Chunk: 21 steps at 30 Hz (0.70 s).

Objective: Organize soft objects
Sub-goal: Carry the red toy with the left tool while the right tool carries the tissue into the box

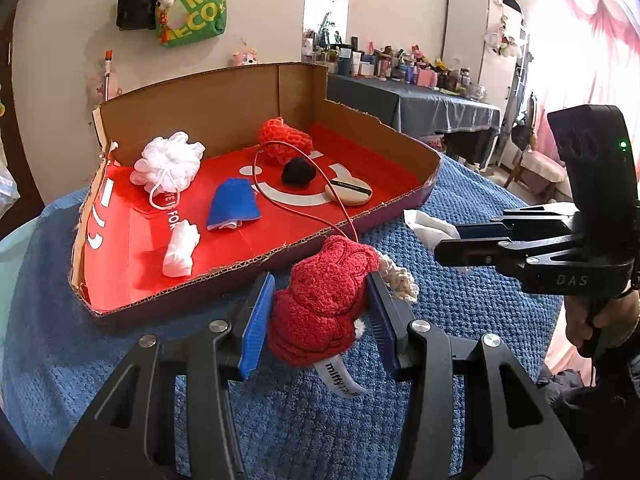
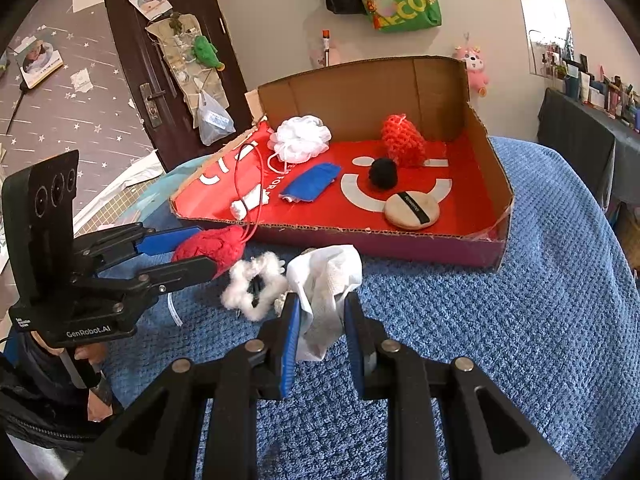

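Left gripper (image 1: 320, 312) clamps a red plush toy (image 1: 320, 300); right gripper (image 2: 320, 320) clamps a white cloth (image 2: 326, 280); cardboard box (image 2: 400, 236) just ahead.

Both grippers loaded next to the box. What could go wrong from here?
1. A thin red cord runs from the red plush in the left gripper into the cardboard box; moving the plush could snag it on the front wall or drag items.
2. The right gripper pinches only part of the white cloth; it may slip.
3. The white fluffy scrunchie lies outside and could be missed.
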Motion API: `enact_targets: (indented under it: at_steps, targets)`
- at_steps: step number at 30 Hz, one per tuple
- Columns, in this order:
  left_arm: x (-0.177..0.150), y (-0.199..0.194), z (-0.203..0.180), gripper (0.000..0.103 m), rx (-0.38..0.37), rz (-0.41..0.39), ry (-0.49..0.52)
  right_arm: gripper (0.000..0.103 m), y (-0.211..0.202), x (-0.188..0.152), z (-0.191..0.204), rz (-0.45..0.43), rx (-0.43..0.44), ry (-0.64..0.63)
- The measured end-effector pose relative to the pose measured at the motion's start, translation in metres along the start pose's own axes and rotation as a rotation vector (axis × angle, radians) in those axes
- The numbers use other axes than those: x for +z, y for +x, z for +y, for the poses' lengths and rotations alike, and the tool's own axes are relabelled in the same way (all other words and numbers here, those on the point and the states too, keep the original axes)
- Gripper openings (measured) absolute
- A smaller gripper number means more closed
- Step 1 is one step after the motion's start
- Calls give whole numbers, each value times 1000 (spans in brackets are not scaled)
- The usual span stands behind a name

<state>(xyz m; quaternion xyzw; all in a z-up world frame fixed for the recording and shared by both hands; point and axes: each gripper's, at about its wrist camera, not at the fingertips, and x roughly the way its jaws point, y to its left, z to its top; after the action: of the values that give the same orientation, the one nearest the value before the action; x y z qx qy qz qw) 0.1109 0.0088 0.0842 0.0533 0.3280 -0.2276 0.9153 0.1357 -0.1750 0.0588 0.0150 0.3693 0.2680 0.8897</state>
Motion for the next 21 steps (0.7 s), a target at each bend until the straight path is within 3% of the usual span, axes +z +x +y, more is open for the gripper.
enact_targets:
  at_steps: [12, 21]
  targets:
    - [26, 0, 9, 44, -3, -28, 1, 24, -4, 28, 4, -35, -31, -43]
    - [82, 30, 41, 44, 31, -7, -16, 24, 13, 96, 4, -56, -100, -127]
